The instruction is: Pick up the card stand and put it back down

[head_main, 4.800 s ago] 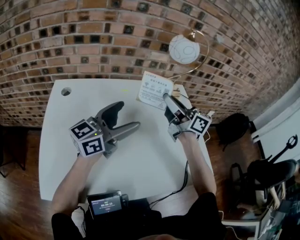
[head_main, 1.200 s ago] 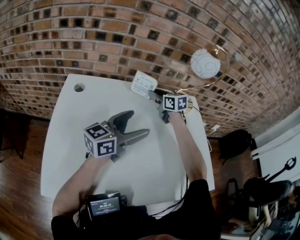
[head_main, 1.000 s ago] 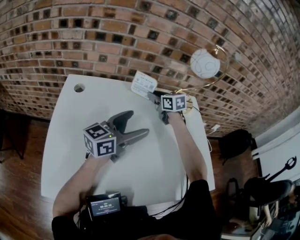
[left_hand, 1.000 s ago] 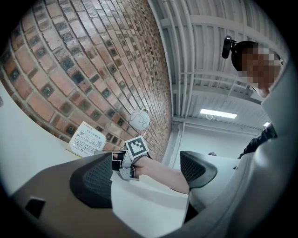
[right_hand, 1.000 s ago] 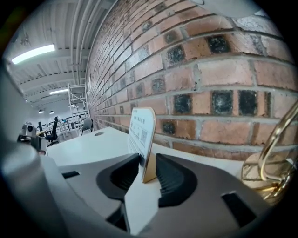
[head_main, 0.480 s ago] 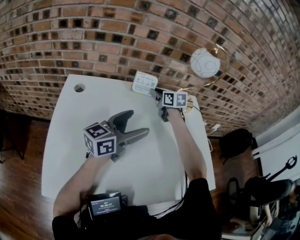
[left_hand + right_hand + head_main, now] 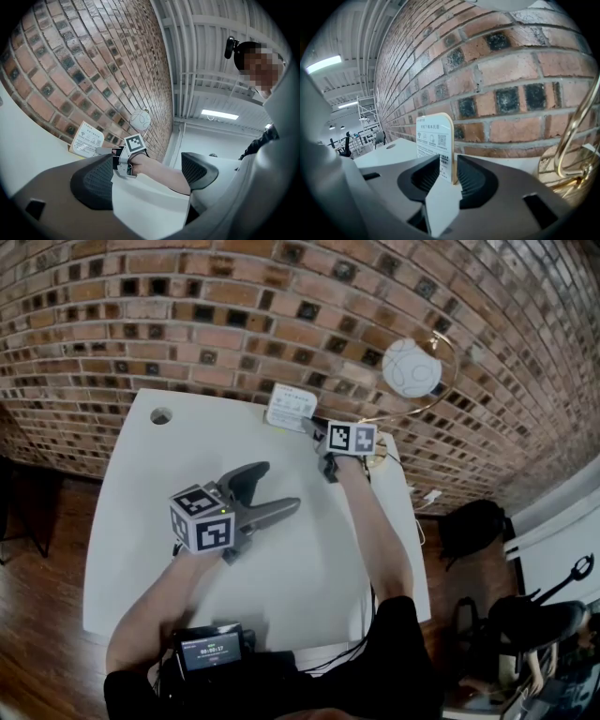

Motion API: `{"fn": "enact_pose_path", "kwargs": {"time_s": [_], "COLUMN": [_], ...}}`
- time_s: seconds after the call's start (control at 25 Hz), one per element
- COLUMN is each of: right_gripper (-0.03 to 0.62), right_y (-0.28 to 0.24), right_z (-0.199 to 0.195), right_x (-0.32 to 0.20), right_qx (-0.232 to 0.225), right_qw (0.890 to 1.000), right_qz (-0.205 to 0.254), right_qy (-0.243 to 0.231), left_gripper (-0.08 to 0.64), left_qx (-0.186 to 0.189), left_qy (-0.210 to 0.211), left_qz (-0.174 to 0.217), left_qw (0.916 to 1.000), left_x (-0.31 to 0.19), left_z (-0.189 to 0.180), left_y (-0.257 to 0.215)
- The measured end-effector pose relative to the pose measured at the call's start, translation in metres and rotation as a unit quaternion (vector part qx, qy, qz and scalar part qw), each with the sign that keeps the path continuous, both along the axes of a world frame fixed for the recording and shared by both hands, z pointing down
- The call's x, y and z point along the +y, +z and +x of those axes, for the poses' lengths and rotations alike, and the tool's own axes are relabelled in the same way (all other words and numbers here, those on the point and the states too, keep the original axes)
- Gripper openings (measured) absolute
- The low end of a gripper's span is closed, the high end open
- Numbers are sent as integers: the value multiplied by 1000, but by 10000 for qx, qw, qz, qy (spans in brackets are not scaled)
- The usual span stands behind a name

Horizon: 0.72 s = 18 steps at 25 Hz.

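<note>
From the head view, a white desk (image 7: 131,521) sits against a red-brown brick wall (image 7: 187,315). The pale wooden card stand with printed face (image 7: 291,407) stands upright at the back edge of the desk, close to the wall. The right gripper (image 7: 310,428) reaches to it. The left gripper (image 7: 279,487) rests mid-desk, well apart from the card stand. A white globe lamp on a gold hoop (image 7: 411,367) stands to the right.

In the left gripper view, the left gripper (image 7: 146,176) is wide open with nothing between its jaws; the card stand (image 7: 86,139) shows far off by the wall.

In the right gripper view, the right gripper (image 7: 449,176) has its jaws apart, one either side of the card stand (image 7: 435,140), with a slim gap at the right pad.
</note>
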State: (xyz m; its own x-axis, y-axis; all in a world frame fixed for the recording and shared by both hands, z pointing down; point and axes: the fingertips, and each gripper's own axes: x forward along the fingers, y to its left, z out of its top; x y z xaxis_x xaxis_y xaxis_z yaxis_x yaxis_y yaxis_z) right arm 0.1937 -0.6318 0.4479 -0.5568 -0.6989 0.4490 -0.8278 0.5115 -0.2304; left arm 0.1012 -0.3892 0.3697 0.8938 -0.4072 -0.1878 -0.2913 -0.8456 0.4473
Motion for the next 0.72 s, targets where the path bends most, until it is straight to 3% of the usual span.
{"fn": "enact_pose_path", "kwargs": {"time_s": [0.72], "right_gripper": [144], "right_y": [-1], "right_z": [1], "right_x": [0], "right_qx": [-140], "right_qw": [9999], "right_qz": [30], "right_qy": [23], "left_gripper": [449], "left_qx": [-49], "left_qy": [68], "left_qz": [28], "left_qw": [10000], "left_x": [2], "left_z": [2], "left_y": [1]}}
